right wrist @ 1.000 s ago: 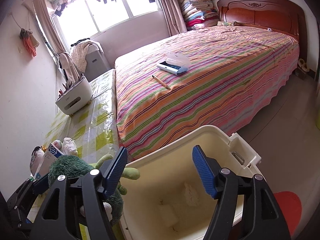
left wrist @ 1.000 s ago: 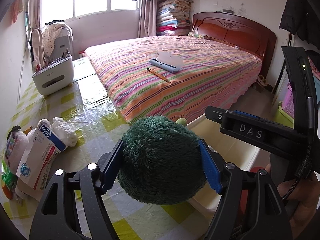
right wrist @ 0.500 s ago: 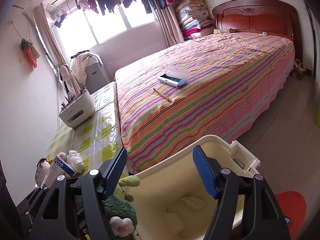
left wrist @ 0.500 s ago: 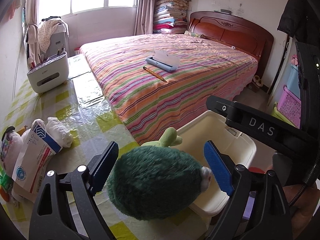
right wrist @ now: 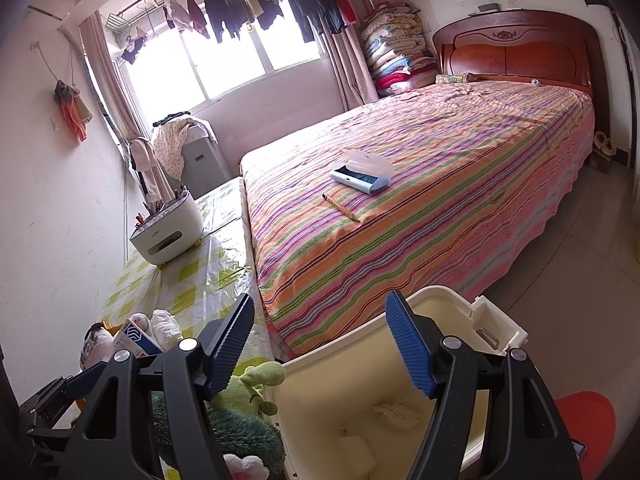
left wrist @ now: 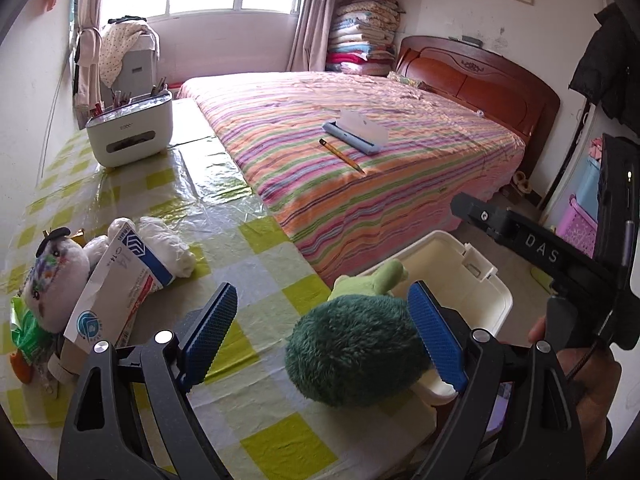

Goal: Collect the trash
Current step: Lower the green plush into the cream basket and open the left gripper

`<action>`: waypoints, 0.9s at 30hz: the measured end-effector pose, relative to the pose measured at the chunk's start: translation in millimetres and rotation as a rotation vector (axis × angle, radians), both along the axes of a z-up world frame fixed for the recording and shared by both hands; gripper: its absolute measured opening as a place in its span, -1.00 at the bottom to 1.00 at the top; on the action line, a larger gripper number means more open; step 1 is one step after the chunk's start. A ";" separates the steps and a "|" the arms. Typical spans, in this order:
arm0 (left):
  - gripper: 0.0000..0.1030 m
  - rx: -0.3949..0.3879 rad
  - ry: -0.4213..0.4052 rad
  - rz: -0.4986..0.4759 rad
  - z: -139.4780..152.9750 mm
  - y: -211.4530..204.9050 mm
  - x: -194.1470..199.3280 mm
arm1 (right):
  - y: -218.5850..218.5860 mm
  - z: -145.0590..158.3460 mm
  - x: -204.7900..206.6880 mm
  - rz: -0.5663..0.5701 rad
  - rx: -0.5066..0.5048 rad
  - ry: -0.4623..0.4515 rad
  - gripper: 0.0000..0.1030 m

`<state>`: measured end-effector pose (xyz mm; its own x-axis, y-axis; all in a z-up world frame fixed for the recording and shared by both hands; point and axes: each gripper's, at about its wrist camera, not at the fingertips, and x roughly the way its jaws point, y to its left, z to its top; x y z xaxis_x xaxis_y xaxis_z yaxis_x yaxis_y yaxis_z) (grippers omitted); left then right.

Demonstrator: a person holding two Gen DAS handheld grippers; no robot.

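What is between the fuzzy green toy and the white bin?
Nothing visible. The green plush toy lies at the table edge against the white bin rim, and the bin's opening is uncovered. The left gripper jaws are open.

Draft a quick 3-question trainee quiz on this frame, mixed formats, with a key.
1. True or false: the left gripper is clamped on the green plush toy.
2. What lies inside the white bin? A) white scraps B) a can C) a spoon
3. Fill in: the pencil lies on the ____.

Key: 1 false, since the jaws stand open and the toy sits at the table edge against the bin. 2 A. 3 bed.
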<state>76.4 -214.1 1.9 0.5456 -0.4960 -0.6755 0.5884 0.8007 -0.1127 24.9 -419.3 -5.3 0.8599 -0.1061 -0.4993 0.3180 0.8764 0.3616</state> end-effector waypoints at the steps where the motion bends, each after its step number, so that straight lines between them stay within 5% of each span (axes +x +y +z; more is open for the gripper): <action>1: 0.67 0.022 0.010 -0.017 -4.8 0.3 -2.2 | 1.4 1.2 0.0 0.000 -0.005 -0.002 0.29; 4: 0.67 0.084 -0.002 -0.010 -20.2 10.4 -9.3 | 2.0 2.5 -1.2 -0.001 -0.010 -0.010 0.29; 9: 0.67 0.010 0.052 0.061 -24.4 46.6 -6.1 | 0.4 2.9 -2.8 -0.004 0.001 -0.018 0.29; 13: 0.67 0.044 0.044 0.199 -32.4 61.3 0.7 | 3.7 3.7 -2.2 0.002 -0.001 -0.023 0.29; 16: 0.67 0.082 0.109 0.176 -45.4 48.8 10.4 | 7.4 4.7 -1.0 0.010 -0.010 -0.024 0.29; 20: 0.67 0.128 0.010 0.184 -41.0 21.8 6.3 | 9.2 6.6 -0.9 0.013 -0.008 -0.033 0.29; 27: 0.67 -0.057 0.142 0.017 -13.6 -22.3 24.7 | 0.4 9.3 -7.7 -0.054 -0.014 -0.093 0.29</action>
